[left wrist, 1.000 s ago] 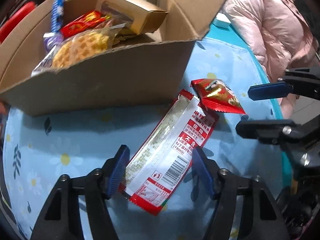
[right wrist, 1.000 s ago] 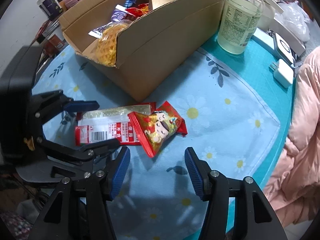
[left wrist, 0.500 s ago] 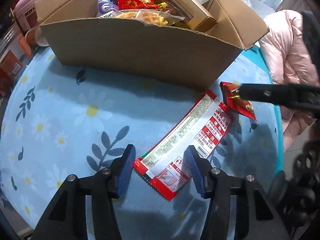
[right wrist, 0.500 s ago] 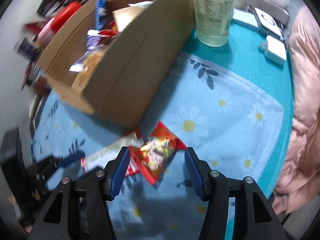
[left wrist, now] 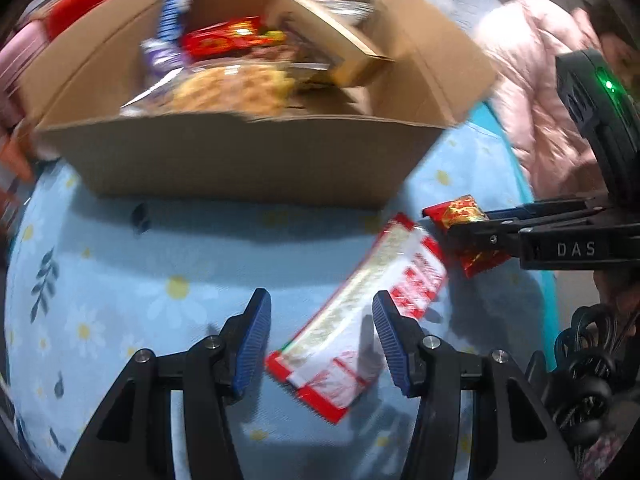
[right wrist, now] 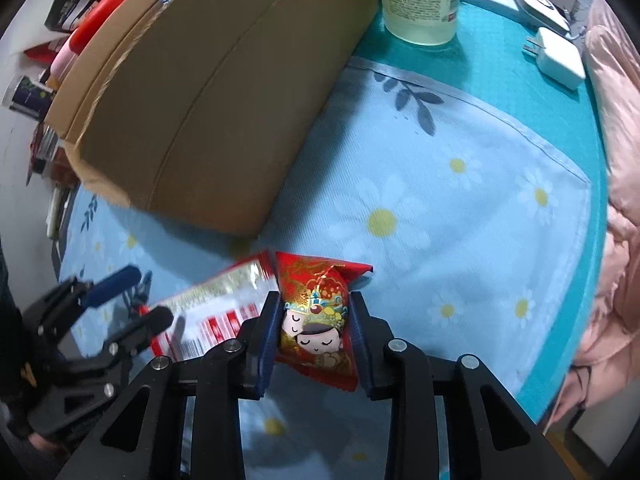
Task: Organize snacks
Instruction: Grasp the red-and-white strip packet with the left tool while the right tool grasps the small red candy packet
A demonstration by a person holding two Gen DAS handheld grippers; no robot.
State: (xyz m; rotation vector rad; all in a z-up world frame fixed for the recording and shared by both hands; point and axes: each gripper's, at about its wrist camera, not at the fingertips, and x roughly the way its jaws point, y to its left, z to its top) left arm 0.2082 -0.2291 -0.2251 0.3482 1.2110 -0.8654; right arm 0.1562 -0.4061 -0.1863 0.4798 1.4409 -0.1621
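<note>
The open brown cardboard box (left wrist: 248, 160) fills the upper half of the left wrist view and already holds several snacks, so it is probably the place where the loose packets must go. Below it, on the light blue cloth with yellow daisies (right wrist: 420, 184), lies the long red and white flat snack packet (left wrist: 360, 312), reaching from the lower middle of that view up toward the right. The left gripper (left wrist: 322, 340) stands spread around the near end of this packet, and its pads do not press it. The small red pillow packet with two cartoon faces (right wrist: 316, 320) sits in the lower middle of the right wrist view, just beside the long packet. The right gripper (right wrist: 314, 340) is closing on it, and the blue pads already touch both its sides. To do this step well, I think the pinch should take the middle of the packet body, not a slippery sealed edge, and then lift straight up so that the neighbour packet is not dragged.
</note>
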